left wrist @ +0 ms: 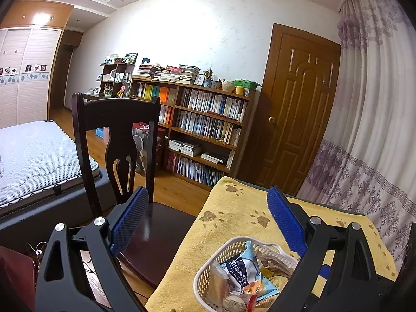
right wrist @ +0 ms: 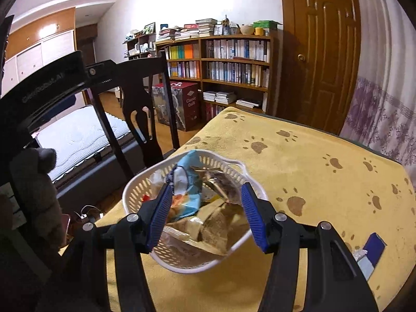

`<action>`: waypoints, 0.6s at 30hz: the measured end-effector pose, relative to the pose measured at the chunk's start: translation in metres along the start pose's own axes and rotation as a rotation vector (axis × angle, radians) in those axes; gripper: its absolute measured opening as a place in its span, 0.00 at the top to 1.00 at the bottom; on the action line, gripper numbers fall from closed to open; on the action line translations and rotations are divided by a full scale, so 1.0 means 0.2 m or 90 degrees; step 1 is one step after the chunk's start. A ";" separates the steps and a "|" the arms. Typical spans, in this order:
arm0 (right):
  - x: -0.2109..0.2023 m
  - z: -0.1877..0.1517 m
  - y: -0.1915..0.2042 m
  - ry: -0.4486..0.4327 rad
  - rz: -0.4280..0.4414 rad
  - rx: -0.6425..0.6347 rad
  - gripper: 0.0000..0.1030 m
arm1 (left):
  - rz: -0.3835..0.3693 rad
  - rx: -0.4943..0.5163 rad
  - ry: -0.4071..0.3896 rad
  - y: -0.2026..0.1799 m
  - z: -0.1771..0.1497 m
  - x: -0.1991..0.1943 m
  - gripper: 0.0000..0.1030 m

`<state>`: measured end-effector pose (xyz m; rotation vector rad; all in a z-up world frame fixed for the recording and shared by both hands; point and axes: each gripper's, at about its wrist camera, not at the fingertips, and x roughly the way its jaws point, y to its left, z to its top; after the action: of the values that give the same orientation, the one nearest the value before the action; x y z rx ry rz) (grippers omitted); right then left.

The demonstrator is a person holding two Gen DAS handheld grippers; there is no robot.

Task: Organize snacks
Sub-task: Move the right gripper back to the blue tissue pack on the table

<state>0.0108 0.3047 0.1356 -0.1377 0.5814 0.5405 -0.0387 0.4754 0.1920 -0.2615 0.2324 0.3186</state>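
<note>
1. Hovering over the white basket (right wrist: 187, 262), the right gripper (right wrist: 206, 195) is seen with its blue pads (right wrist: 253, 217) spread wide; nothing is clamped between them, and whether the pads touch the packets below cannot be told.
2. The basket is seen to rest on the yellow paw-print cloth (right wrist: 325, 182) that covers the desk, near the desk's left edge, and it is filled with snack packets.
3. A light-blue packet (right wrist: 191, 182) is seen standing tilted at the top of the pile, with a brown packet (right wrist: 221, 223) lying beside it under the right gripper.
4. A small dark-blue packet (right wrist: 371, 249) is seen lying on the cloth well apart from the basket, towards the right edge of the right wrist view.
5. The left gripper (left wrist: 208, 202) is held higher and further left, its blue pads (left wrist: 286, 221) also spread wide and empty; the same basket (left wrist: 208, 273) is seen low between its arms, with the light-blue packet (left wrist: 244, 265) upright inside.
6. In the right wrist view the black body of the left tool is seen at the far left, with a gloved hand (right wrist: 36, 182) around its handle.
7. A dark wooden chair (left wrist: 117, 135) is seen just beside the desk's left edge, its back turned to the bed (left wrist: 39, 156).
8. Beyond these, a bookshelf (left wrist: 208, 130) full of books is seen against the white wall, a brown door (left wrist: 299, 109) to its right, and a patterned curtain (left wrist: 377, 117) at the far right.
</note>
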 end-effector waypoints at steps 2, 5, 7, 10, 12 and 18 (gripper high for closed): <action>0.00 -0.02 -0.02 0.008 -0.010 0.000 0.46 | -0.002 0.004 -0.002 -0.01 0.00 -0.01 0.09; 0.00 -0.05 -0.07 0.017 -0.020 0.010 0.46 | -0.004 0.007 -0.004 -0.01 0.00 -0.01 0.09; 0.00 -0.09 -0.12 0.026 -0.029 0.025 0.46 | -0.002 0.003 -0.003 -0.01 0.00 -0.01 0.09; 0.00 -0.16 -0.23 0.043 -0.046 0.059 0.46 | -0.001 0.002 -0.003 -0.01 0.00 -0.01 0.09; 0.00 -0.22 -0.34 0.060 -0.065 0.089 0.46 | -0.003 0.005 -0.002 -0.01 0.00 -0.01 0.09; -0.06 -0.36 -0.66 0.084 -0.132 0.184 0.46 | -0.016 0.040 -0.003 -0.11 -0.02 -0.03 0.09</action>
<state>0.0367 0.1669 0.0789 0.0417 0.7581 0.2436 -0.0372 0.4518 0.1948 -0.2022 0.2333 0.2860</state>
